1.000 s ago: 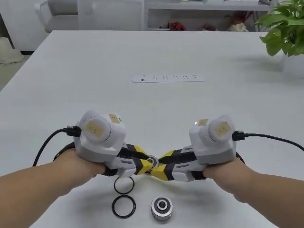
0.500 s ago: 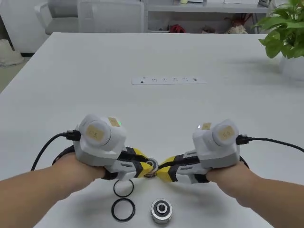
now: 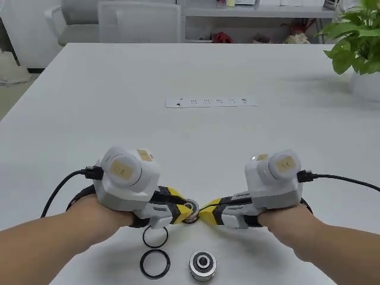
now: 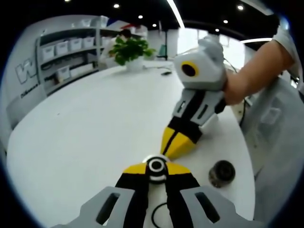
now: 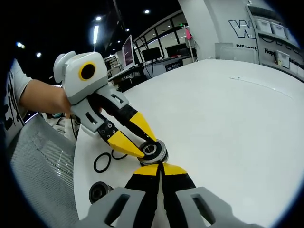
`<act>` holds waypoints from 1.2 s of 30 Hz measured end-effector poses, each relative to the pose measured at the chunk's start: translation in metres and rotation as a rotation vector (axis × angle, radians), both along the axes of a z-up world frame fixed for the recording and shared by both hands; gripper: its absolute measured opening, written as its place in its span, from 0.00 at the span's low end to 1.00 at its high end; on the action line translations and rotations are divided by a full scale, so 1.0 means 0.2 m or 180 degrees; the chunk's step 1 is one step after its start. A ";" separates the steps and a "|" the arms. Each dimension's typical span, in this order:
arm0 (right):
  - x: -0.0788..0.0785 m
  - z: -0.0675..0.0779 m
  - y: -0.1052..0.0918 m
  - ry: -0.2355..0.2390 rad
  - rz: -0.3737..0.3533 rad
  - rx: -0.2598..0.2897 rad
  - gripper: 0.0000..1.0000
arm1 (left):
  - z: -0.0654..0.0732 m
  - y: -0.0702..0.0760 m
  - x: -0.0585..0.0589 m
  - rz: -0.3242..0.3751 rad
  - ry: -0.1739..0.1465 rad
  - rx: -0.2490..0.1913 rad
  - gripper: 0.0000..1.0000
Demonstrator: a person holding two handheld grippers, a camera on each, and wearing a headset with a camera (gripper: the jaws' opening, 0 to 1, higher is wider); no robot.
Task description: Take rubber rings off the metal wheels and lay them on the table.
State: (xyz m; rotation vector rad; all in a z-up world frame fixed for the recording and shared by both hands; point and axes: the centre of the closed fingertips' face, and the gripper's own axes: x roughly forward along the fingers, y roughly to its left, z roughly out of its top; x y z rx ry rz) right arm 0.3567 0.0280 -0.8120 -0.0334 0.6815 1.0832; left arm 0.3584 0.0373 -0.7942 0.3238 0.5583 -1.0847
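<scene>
My left gripper [image 3: 180, 210] [image 4: 156, 167] is shut on a small metal wheel [image 3: 190, 209] [image 4: 156, 165] [image 5: 153, 150] with a dark rubber rim, held just above the table. My right gripper [image 3: 205, 212] [image 5: 159, 166] comes in from the opposite side, jaws shut, tips against the wheel's rim. I cannot tell whether it pinches the ring. Two loose black rubber rings [image 3: 155, 236] [image 3: 155, 263] [image 5: 102, 162] lie on the table below the left gripper. A second metal wheel [image 3: 202, 265] [image 4: 222, 173] [image 5: 98, 192] stands beside them.
The white table [image 3: 196, 142] stretches far ahead. A white power strip [image 3: 211, 102] lies mid-table, and a green plant [image 3: 355, 35] stands at the far right. Cables trail from both grippers. Chairs and shelves are beyond the far edge.
Both grippers have stayed tip to tip at the held wheel. Only the head view has shifted slightly; the rings and the second wheel lie where they were.
</scene>
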 end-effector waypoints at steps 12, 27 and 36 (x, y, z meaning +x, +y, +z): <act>0.06 0.06 -0.03 0.0242 -0.0427 0.0360 0.00 | 0.00 -0.01 -0.01 0.0016 -0.0009 0.0024 0.12; 0.05 0.09 -0.01 0.0263 -0.0485 0.0446 0.00 | 0.00 0.00 0.00 0.0116 -0.0020 0.0039 0.12; 0.03 0.10 0.01 0.0160 -0.0369 0.0357 0.00 | 0.00 0.00 0.00 0.0141 -0.0014 0.0059 0.11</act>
